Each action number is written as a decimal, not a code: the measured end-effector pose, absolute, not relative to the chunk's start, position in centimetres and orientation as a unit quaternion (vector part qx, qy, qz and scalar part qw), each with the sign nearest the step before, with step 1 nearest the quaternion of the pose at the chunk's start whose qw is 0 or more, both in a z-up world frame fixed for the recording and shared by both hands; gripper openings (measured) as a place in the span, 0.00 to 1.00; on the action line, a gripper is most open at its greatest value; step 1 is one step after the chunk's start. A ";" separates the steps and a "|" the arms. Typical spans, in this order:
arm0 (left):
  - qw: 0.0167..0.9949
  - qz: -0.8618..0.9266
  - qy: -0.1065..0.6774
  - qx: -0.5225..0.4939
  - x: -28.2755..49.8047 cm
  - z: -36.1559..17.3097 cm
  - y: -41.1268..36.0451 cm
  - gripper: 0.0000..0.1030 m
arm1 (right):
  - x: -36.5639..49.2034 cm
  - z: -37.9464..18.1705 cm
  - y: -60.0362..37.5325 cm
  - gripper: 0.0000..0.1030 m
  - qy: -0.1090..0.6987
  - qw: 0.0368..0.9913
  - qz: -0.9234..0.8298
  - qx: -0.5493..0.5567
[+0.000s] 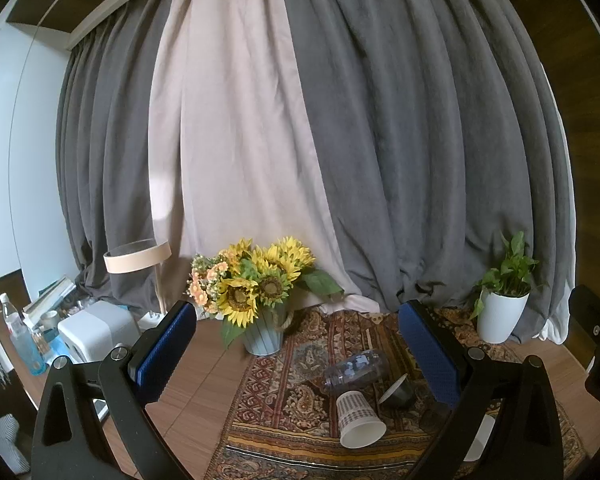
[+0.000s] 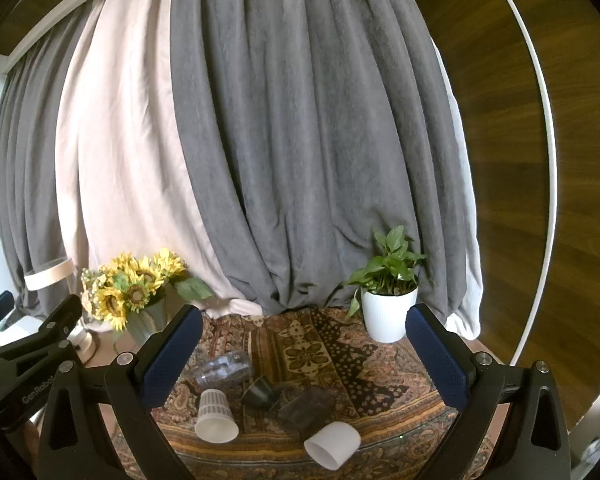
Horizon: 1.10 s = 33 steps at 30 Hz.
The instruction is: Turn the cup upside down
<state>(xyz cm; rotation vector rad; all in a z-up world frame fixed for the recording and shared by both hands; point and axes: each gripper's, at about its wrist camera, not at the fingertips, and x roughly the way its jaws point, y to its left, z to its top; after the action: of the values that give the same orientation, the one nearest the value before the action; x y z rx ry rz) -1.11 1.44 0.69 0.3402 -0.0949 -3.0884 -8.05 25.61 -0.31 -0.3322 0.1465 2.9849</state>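
Observation:
Several cups lie on their sides on a patterned cloth point(image 2: 340, 364). A white paper cup with a checked print point(image 1: 356, 418) point(image 2: 216, 414) lies with its mouth toward me. Behind it lies a clear plastic cup point(image 1: 358, 370) point(image 2: 224, 368), and beside it a small dark cup point(image 1: 398, 392) point(image 2: 260, 392). A plain white cup point(image 2: 332, 444) and a dark translucent cup point(image 2: 306, 406) lie further right. My left gripper point(image 1: 300, 356) is open and empty above the cups. My right gripper point(image 2: 304, 360) is open and empty above them too.
A sunflower bouquet in a grey vase point(image 1: 260, 300) point(image 2: 140, 300) stands at the cloth's back left. A green plant in a white pot point(image 1: 500, 312) point(image 2: 388, 312) stands at the back right. Curtains hang behind. Bottles and a white box point(image 1: 96, 332) crowd the table's left side.

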 end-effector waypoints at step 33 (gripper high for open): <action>0.031 -0.991 -0.045 0.124 -3.0 0.1 2.3 1.00 | -9.4 -0.8 26.7 0.99 0.057 0.120 0.984 -0.120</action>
<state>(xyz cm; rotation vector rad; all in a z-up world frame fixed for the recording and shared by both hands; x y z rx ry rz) -3.00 2.31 0.08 0.3811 -0.1391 -3.0520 -9.37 26.68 -0.83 -0.3516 0.1669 2.8751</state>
